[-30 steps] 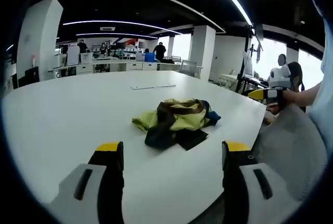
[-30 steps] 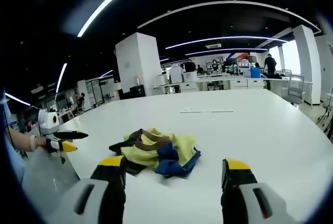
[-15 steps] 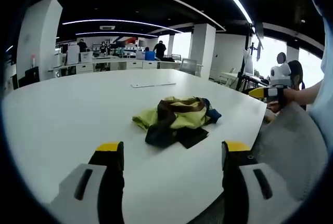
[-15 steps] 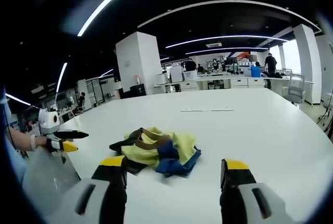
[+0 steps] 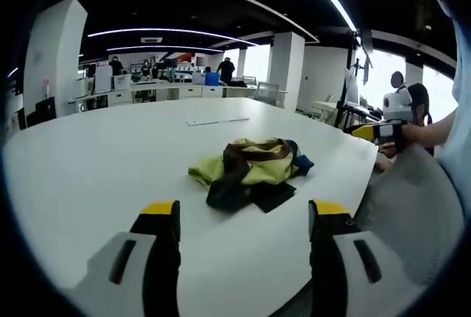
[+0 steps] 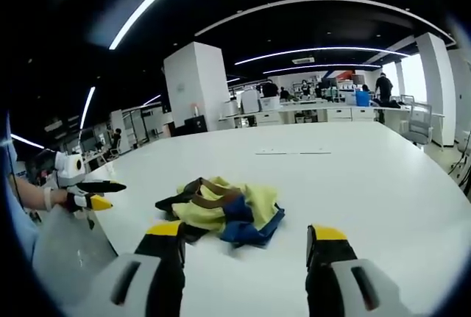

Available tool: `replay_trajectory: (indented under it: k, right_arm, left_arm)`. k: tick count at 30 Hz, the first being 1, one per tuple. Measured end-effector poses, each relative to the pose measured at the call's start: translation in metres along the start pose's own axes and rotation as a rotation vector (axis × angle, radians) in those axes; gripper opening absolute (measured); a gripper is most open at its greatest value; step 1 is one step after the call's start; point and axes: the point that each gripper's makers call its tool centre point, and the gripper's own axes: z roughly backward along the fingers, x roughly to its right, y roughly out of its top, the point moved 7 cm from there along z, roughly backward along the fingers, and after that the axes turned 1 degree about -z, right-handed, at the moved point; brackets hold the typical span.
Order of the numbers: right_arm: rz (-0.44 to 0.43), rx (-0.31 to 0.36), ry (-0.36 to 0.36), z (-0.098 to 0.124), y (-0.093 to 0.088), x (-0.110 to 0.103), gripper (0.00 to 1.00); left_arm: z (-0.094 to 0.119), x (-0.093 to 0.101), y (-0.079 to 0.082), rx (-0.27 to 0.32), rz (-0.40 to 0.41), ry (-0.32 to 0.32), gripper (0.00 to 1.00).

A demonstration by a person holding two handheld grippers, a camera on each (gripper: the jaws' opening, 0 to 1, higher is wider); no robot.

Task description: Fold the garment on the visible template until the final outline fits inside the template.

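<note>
A crumpled garment (image 5: 246, 170), yellow-green with brown, dark and blue parts, lies in a heap on the white table (image 5: 88, 162). My left gripper (image 5: 243, 218) is open just short of it, with nothing between its yellow-tipped fingers (image 5: 160, 210). The right gripper (image 5: 379, 132) shows at the right, held over the table's edge. In the right gripper view the same garment (image 6: 224, 210) lies ahead of my open, empty right gripper (image 6: 246, 234). The left gripper (image 6: 92, 193) is at the left there, in a person's hand. A thin pale strip (image 5: 215, 120) lies flat beyond the garment.
The table's curved edge (image 5: 353, 184) runs close on the right, with a grey-clothed lap beside it. Far behind stand white pillars (image 5: 285, 74), desks with equipment and several people. The thin pale strip (image 6: 293, 153) lies mid-table.
The jaws of both grippers stand slightly closer together than before. Both views have shifted a little. The garment has not moved.
</note>
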Motion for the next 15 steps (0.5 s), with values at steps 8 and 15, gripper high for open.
replay_trajectory:
  k: [8, 15]
  right_arm:
    - [0.017, -0.003, 0.033, -0.007, 0.02, 0.011, 0.55]
    - [-0.002, -0.027, 0.058, -0.03, 0.025, 0.022, 0.49]
  left_arm:
    - [-0.019, -0.017, 0.022, 0.037, -0.029, -0.02, 0.66]
    - [-0.049, -0.025, 0.049, 0.122, -0.044, -0.031, 0.6]
